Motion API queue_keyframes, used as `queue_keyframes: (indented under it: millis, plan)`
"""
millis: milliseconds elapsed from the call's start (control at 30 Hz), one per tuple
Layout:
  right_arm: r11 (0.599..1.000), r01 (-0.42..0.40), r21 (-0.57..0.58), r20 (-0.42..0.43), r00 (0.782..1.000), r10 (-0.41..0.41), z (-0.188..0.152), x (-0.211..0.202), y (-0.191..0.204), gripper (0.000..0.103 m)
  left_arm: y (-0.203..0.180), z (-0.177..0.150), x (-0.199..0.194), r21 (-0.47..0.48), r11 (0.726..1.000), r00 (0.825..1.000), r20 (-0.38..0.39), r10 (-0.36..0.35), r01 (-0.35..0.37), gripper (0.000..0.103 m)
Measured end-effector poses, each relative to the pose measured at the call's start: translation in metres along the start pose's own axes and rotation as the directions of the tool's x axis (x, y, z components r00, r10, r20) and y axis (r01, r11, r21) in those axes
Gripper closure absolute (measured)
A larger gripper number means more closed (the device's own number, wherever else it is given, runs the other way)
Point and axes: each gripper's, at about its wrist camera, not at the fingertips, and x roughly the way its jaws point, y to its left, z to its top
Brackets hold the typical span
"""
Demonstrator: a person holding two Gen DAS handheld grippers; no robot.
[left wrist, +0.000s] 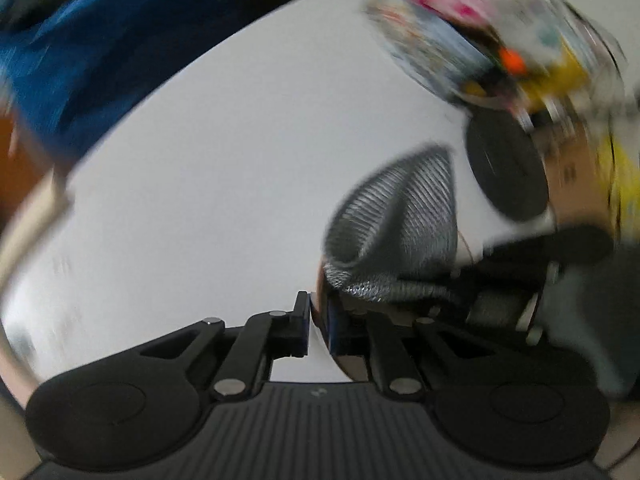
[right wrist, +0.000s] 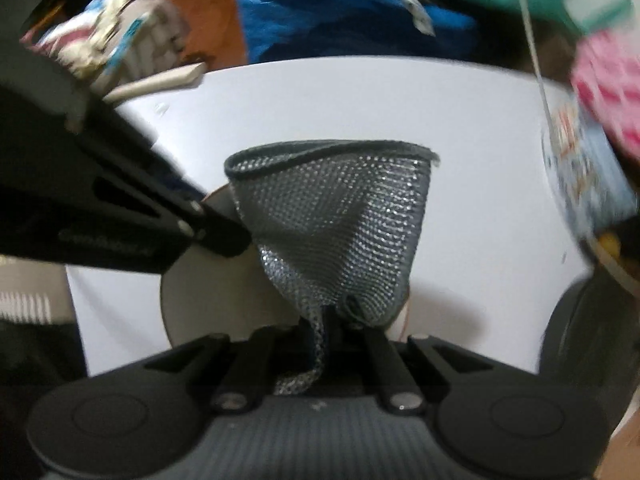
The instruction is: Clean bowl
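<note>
A pale bowl [right wrist: 188, 292] is seen low and left of centre in the right wrist view, on the white table [right wrist: 460, 128], mostly hidden behind the silver mesh cloth [right wrist: 340, 232]. It is judged rigid, smooth and likely slippery; the thin rim is the natural place to take hold. In the left wrist view the left gripper [left wrist: 318, 330] is seen clamped on that rim [left wrist: 320, 312]. The right gripper [right wrist: 332, 332] is pinched on the cloth's lower corner; the cloth is judged soft and light, hanging in folds. Blurred clutter [left wrist: 460, 20] lies at the far right.
</note>
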Motion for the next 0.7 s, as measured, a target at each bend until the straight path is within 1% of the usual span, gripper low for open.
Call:
queue_keyframes:
  millis: [33, 67, 133, 200, 267, 300, 333, 367, 400, 433, 467, 500, 533, 600, 700]
  plan:
    - [1.000, -0.008, 0.030, 0.002, 1.000, 0.008, 0.000, 0.000, 0.000, 0.099, 0.005, -0.003, 0.001, -0.079, 0.997, 1.000, -0.003, -0.013, 0.012, 0.096]
    - [0.996, -0.036, 0.084, 0.009, 0.999, 0.035, -0.002, 0.000, -0.002, 0.099, 0.010, -0.007, 0.001, -0.158, 0.987, 1.000, -0.005, -0.025, 0.024, 0.095]
    - [0.989, -0.051, 0.139, 0.023, 0.999, 0.048, -0.007, -0.002, -0.002, 0.099, 0.015, -0.016, 0.002, -0.285, 0.958, 0.999, -0.029, -0.045, 0.035, 0.095]
    - [0.984, -0.061, 0.169, 0.033, 0.998, 0.056, -0.011, -0.003, 0.000, 0.099, 0.015, -0.018, 0.004, -0.331, 0.943, 0.997, -0.043, -0.061, 0.043, 0.095]
    - [0.975, -0.101, 0.196, 0.033, 0.995, 0.097, -0.014, -0.001, -0.001, 0.099, 0.011, -0.020, 0.006, -0.314, 0.948, 0.995, -0.071, -0.072, 0.046, 0.094]
    - [0.978, -0.100, 0.185, 0.034, 0.995, 0.095, -0.015, -0.001, 0.002, 0.099, 0.008, -0.021, 0.008, -0.300, 0.953, 0.993, -0.086, -0.076, 0.047, 0.094]
    - [0.982, -0.089, 0.169, 0.035, 0.996, 0.084, -0.016, -0.002, 0.003, 0.099, 0.003, -0.020, 0.007, -0.251, 0.967, 0.994, -0.090, -0.058, 0.034, 0.093]
    - [0.985, -0.077, 0.156, 0.035, 0.997, 0.073, -0.016, -0.002, 0.003, 0.099, -0.005, -0.018, 0.005, -0.178, 0.984, 0.996, -0.084, -0.028, 0.012, 0.092]
    - [0.988, -0.066, 0.142, 0.035, 0.997, 0.062, -0.016, -0.003, 0.004, 0.099, -0.012, -0.016, 0.002, -0.104, 0.995, 0.997, -0.075, 0.003, -0.011, 0.092]
    - [0.990, -0.055, 0.129, 0.035, 0.998, 0.050, -0.016, -0.004, 0.004, 0.099, -0.020, -0.013, -0.001, -0.022, 0.999, 0.998, -0.054, 0.040, -0.041, 0.092]
    - [0.994, -0.031, 0.107, 0.039, 0.999, 0.027, -0.016, -0.006, 0.004, 0.099, -0.028, -0.011, -0.005, 0.065, 0.995, 0.996, -0.024, 0.080, -0.079, 0.092]
    - [0.996, -0.009, 0.085, 0.042, 0.999, 0.005, -0.015, -0.009, 0.003, 0.099, -0.033, -0.008, -0.007, 0.135, 0.986, 0.995, -0.011, 0.098, -0.096, 0.092]
    - [0.998, 0.012, 0.057, 0.042, 0.999, -0.014, -0.014, -0.010, 0.003, 0.099, -0.036, -0.004, -0.007, 0.194, 0.976, 0.995, -0.012, 0.103, -0.099, 0.092]
    - [0.999, 0.053, -0.005, 0.042, 0.998, -0.053, -0.014, -0.012, 0.004, 0.099, -0.043, 0.004, -0.008, 0.309, 0.945, 0.994, -0.012, 0.113, -0.104, 0.092]
    - [0.988, 0.112, -0.105, 0.034, 0.994, -0.109, -0.012, -0.007, 0.006, 0.100, -0.044, 0.014, -0.003, 0.407, 0.910, 0.994, -0.028, 0.101, -0.081, 0.091]
